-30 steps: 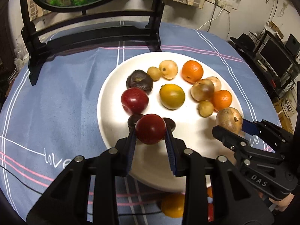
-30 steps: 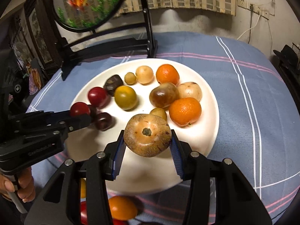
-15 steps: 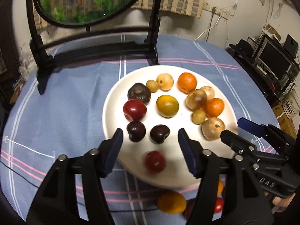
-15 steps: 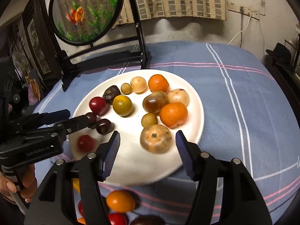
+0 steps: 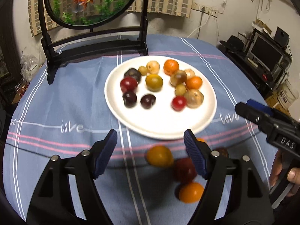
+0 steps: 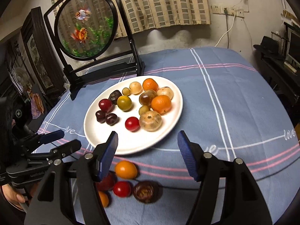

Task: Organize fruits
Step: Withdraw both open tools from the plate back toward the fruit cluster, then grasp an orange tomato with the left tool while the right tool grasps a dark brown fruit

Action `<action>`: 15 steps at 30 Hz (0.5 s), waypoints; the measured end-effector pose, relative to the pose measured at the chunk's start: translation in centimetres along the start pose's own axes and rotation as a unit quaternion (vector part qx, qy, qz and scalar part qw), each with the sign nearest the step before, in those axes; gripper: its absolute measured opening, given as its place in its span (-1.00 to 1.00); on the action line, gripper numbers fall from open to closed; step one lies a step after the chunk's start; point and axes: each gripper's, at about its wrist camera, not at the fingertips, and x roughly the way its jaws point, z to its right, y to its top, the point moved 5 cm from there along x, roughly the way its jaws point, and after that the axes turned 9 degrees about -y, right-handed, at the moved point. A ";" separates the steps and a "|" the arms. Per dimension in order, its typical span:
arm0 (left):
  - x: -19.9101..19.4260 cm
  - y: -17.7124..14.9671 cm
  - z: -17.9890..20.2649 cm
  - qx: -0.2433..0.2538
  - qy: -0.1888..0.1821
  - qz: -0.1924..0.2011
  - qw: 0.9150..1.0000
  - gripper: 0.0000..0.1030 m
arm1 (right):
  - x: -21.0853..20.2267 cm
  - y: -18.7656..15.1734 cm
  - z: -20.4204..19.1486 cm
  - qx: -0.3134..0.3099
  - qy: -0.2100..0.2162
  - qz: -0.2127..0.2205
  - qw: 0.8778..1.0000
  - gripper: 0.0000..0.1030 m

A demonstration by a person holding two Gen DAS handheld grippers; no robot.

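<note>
Both drops done, looks like. Left gripper (image 5: 150, 148) jaws have just been opening, nothing between them. Right gripper (image 6: 147, 151) same deal, spread and empty. White plate (image 6: 131, 146) mid-table holds 13 fruits; small red one (image 6: 132, 124) sits touching tan round one (image 6: 150, 121) near plate's front edge. 5 loose fruits wait on tablecloth (image 6: 234, 97) near table's front edge, yellow-orange one (image 6: 125, 169) closest to plate. Next I'd guess: drop down, straddle 1 loose fruit, squeeze gently, they roll easy.
</note>
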 end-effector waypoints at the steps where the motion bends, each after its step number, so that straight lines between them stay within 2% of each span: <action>1: -0.1 -0.5 0.2 0.004 0.001 -0.003 1.000 0.50 | -0.2 -0.5 0.1 -0.002 -0.005 0.000 1.000 0.29; 7: -0.7 -3.3 1.5 0.017 0.000 -0.004 1.000 0.51 | -0.6 -2.9 1.5 0.024 -0.006 0.000 1.000 0.29; 15: -0.2 -6.3 3.1 0.007 -0.025 -0.022 0.999 0.51 | 0.2 -4.7 3.4 0.052 0.000 -0.010 0.999 0.29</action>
